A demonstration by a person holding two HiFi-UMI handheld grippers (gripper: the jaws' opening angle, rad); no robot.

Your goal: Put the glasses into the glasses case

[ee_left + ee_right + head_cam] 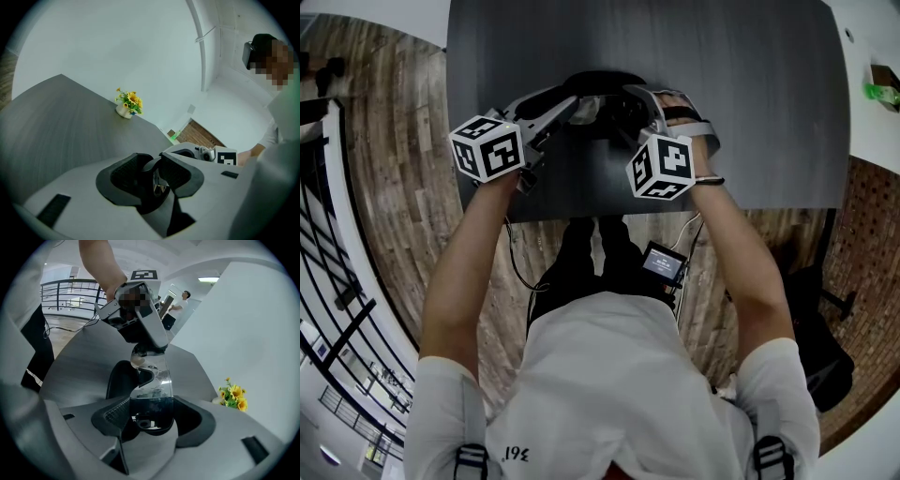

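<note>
The glasses [151, 380] [602, 111], with clear curved plastic lenses and a dark frame, hang in the air just above the table between the two grippers. The right gripper [152, 420] [633, 101] has its fingers set fairly wide on one lens, whose edges lie against the ribbed black pads on both sides. The left gripper [152, 171] [574, 106] takes the other end. Its fingers stand narrow, and the dark rim fills the gap between the pads. Both grippers are smooth light-grey plastic with black rubbery pads, and each carries a white cube printed with black square markers.

Under and just behind the glasses, a black rounded glasses case [118, 379] [596, 79] sits on the table. In the right gripper view it shows only as a dark curved shell, and I cannot tell whether it is open.

The table [722, 94] is dark grey with a fine brushed grain. Near its far edge stands a small white pot of yellow flowers [127, 105] [232, 397], well apart from the case.

Around it are a worn wood-plank floor [394, 141], a black metal railing [328, 234], plain white walls and a patch of red brick [862, 216]. A second person [180, 303] stands far off.

The grippers cover most of the glasses in the head view, and the temples cannot be made out.
</note>
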